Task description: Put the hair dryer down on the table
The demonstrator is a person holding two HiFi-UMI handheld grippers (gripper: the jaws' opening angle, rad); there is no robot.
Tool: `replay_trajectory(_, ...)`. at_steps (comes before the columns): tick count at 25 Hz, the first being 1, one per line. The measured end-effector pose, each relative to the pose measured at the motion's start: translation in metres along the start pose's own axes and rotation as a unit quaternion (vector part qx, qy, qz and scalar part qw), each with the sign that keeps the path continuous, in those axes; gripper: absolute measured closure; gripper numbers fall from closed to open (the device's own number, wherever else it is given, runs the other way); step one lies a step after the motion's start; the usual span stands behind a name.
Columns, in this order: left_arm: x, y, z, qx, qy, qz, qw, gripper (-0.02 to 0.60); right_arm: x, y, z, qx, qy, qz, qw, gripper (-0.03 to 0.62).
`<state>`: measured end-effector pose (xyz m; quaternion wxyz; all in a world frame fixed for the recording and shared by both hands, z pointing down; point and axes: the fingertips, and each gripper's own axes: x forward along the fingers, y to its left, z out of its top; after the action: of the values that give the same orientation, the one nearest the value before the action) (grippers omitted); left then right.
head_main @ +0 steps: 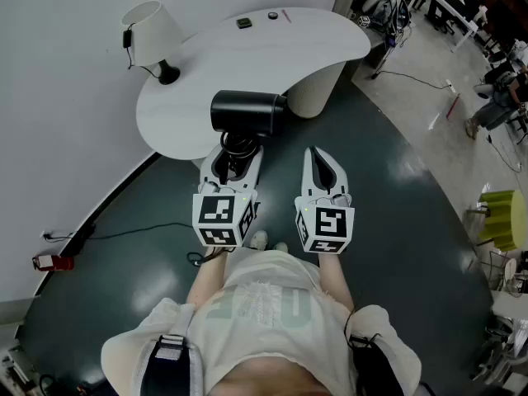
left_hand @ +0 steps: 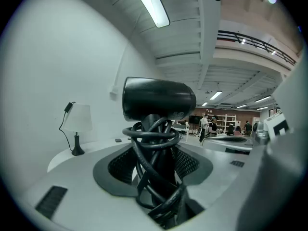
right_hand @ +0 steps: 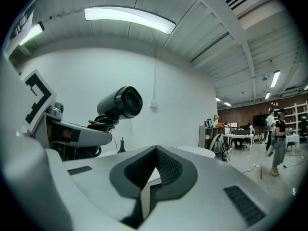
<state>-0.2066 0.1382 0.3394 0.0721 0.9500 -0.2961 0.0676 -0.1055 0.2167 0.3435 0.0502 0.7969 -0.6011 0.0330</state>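
Left gripper [head_main: 238,147] [left_hand: 155,163] clamps the black hair dryer [head_main: 247,111] [left_hand: 159,100] by its handle, jaws pressed on both sides of the black cord [left_hand: 153,134] coiled round that handle. From my remote seat the left gripper view shows the dryer upright, its barrel on top and lying crosswise. In the head view the barrel lies over the near edge of the white curved table [head_main: 247,52]. The right gripper view shows the dryer [right_hand: 120,102] raised clear of the tabletop, its round open end turned toward my right side.

Just beside it, to the right, my right gripper [head_main: 322,162] [right_hand: 153,163] carries nothing, its jaws brought together, and it hangs over the dark green floor [head_main: 396,221] in front of the table.

At the table's left end stands a lamp [head_main: 153,33] [left_hand: 77,129] with a white shade and a dark base. Two small dark items [head_main: 245,23] sit close to the far edge; I cannot tell what they are. Left of me, near the wall, a small red object [head_main: 49,261] lies on the floor with a thin cable leading away from it.
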Motion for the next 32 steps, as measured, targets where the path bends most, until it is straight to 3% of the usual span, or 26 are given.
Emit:
replay_trajectory(12,0.002,0.017,0.009,-0.006,-0.015,0.001,0.9999,0.351,0.012,0.012,0.004,-0.005,-0.003,0.002,1.0,0.599)
replay_trajectory(18,0.015,0.037,0.024,0.0,-0.031,-0.009,0.9995,0.351,0.027,0.013,0.015,0.019,-0.032,-0.008,0.999,0.599)
replay_trajectory(26,0.051,0.055,0.035,0.004,-0.051,-0.004,0.9987,0.351,0.059,-0.016,0.02,-0.003,-0.05,-0.025,0.998,0.599)
replay_trajectory(32,0.093,0.072,0.026,0.005,-0.052,0.014,0.9985,0.351,0.112,-0.033,0.012,-0.007,-0.062,-0.008,0.998,0.599)
